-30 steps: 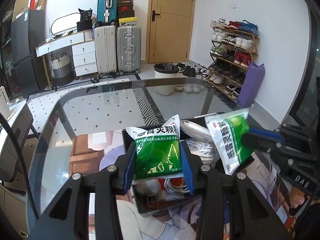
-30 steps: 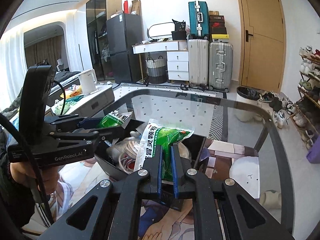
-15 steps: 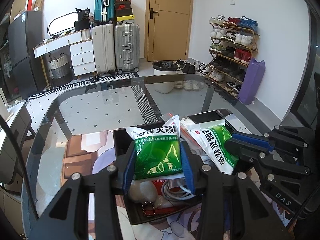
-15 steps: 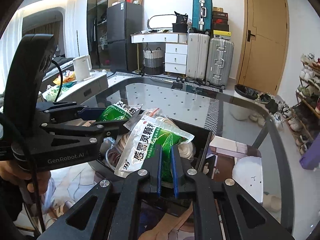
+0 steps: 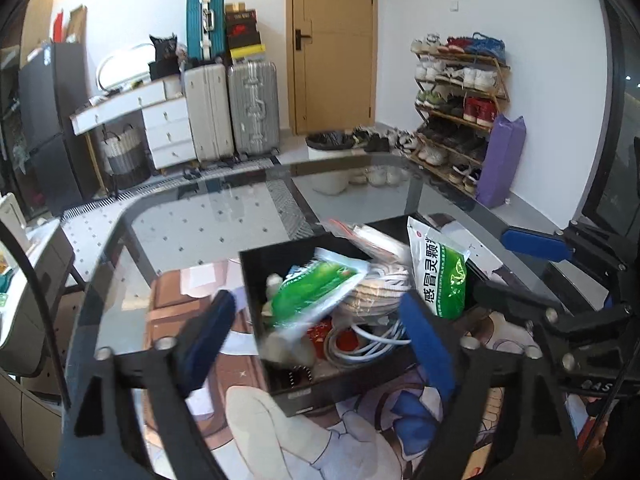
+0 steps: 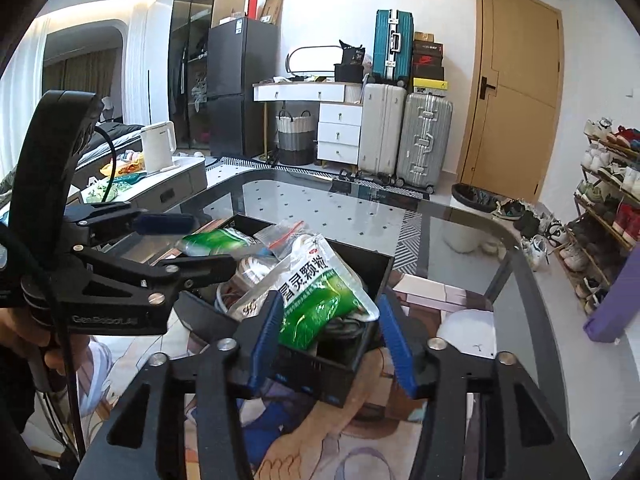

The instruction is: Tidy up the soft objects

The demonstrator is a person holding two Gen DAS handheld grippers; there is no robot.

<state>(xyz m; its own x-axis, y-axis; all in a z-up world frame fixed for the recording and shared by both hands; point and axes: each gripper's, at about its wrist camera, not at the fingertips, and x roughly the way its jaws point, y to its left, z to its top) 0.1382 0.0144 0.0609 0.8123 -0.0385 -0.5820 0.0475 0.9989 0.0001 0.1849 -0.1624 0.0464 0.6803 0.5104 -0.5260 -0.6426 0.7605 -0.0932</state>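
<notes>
Both grippers now gape, packets released. Black bin (image 5: 256,276) sits ahead of left gripper (image 5: 316,332) (jaws wide); right gripper (image 6: 328,336), equally wide, flanks upright packet (image 6: 320,292); blurred packet (image 5: 316,288) lies inside.

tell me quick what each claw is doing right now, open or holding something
Left claw: open, holding nothing; a green packet lies in the black box beyond it.
Right claw: open, holding nothing; the other green packet rests on the box contents.
</notes>
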